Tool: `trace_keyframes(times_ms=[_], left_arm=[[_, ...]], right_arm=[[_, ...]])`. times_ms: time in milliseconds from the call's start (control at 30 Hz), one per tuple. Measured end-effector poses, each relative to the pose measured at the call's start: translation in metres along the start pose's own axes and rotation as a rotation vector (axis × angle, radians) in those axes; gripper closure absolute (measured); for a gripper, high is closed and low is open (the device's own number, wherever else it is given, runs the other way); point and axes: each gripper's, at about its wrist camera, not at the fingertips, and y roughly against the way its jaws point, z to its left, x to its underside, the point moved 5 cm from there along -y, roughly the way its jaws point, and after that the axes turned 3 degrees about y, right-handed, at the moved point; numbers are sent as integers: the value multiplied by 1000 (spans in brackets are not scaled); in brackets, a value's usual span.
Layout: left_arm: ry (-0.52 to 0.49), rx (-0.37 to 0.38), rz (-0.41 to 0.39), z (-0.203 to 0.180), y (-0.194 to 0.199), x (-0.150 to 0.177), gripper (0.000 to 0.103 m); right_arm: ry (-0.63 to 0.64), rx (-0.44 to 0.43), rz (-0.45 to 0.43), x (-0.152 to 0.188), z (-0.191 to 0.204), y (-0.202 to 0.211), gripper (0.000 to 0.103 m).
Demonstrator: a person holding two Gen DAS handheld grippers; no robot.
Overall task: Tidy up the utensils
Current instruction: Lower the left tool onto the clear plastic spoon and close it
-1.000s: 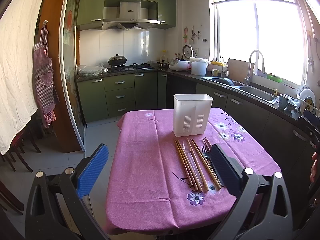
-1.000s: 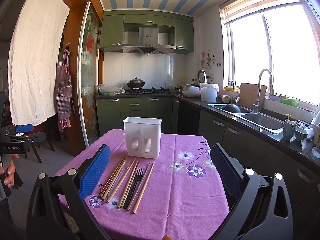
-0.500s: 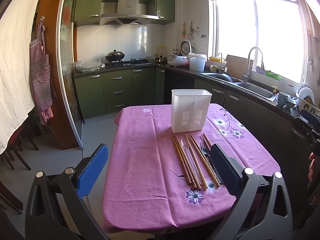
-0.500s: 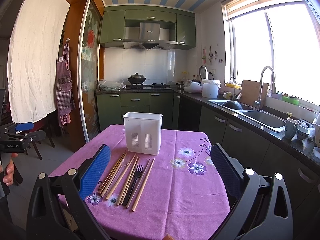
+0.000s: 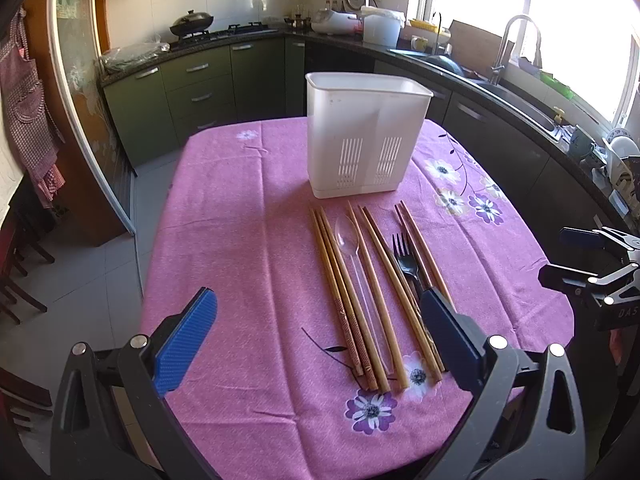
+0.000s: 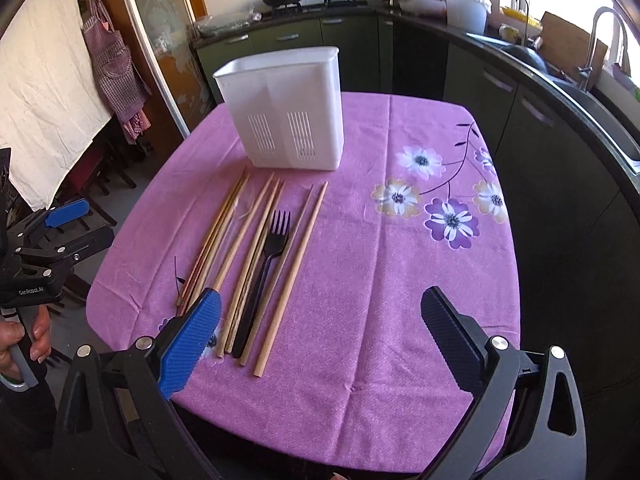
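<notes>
A white two-compartment utensil holder [image 5: 366,136] [image 6: 286,110] stands upright on the purple flowered tablecloth [image 5: 240,208] [image 6: 380,280]. In front of it lie several wooden chopsticks [image 5: 348,292] [image 6: 240,240], a clear plastic spoon [image 5: 348,240] and a black plastic fork [image 5: 404,256] [image 6: 266,268], side by side. My left gripper [image 5: 320,332] is open and empty above the table's near edge. My right gripper [image 6: 320,328] is open and empty, its left finger over the chopstick ends. Each gripper shows at the edge of the other's view.
Green kitchen cabinets and a dark counter with a sink [image 5: 520,96] run behind and to the right of the table. A stove with a wok [image 5: 192,26] is at the back. An apron [image 6: 116,64] hangs at the left, with dark chairs [image 5: 16,256] below.
Both grippers have moved in and tilted down toward the table; the holder and utensils now look much closer. Nothing on the table has moved.
</notes>
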Motion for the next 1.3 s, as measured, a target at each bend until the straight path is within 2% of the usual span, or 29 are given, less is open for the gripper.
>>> trace_keyframes(times_ms=[100, 167, 200, 233, 267, 300, 333, 367, 433, 533, 733, 933, 1300], left_arm=[[7, 22, 60, -10, -28, -10, 14], [16, 35, 103, -17, -46, -16, 30], [22, 40, 122, -20, -53, -18, 34], [21, 42, 142, -24, -60, -19, 42], [16, 42, 163, -28, -67, -20, 47], [15, 44, 180, -30, -72, -19, 48], [12, 46, 196, -32, -78, -20, 53], [4, 44, 212, -35, -83, -21, 62], [-6, 30, 239, -40, -93, -21, 67], [-14, 15, 277, -44, -105, -19, 76], [-19, -26, 325, -41, -125, -15, 79], [-24, -45, 363, -42, -137, -13, 90], [-18, -62, 384, -38, -147, -12, 93]], right_arm=[[-18, 19, 33, -10, -11, -17, 4], [-30, 26, 47, -15, -18, -24, 5], [-32, 26, 53, -17, -20, -28, 7], [-33, 19, 59, -20, -22, -31, 12], [-35, 13, 69, -22, -24, -33, 16], [-33, 16, 83, -23, -25, -36, 22], [-27, 15, 90, -24, -26, -39, 29], [-19, 18, 97, -25, -25, -42, 33], [-7, 24, 111, -26, -25, -48, 48], [16, 40, 116, -27, -23, -52, 61], [27, 31, 116, -27, -22, -57, 64], [21, 20, 111, -27, -24, -55, 64], [30, 5, 110, -26, -23, -54, 64]])
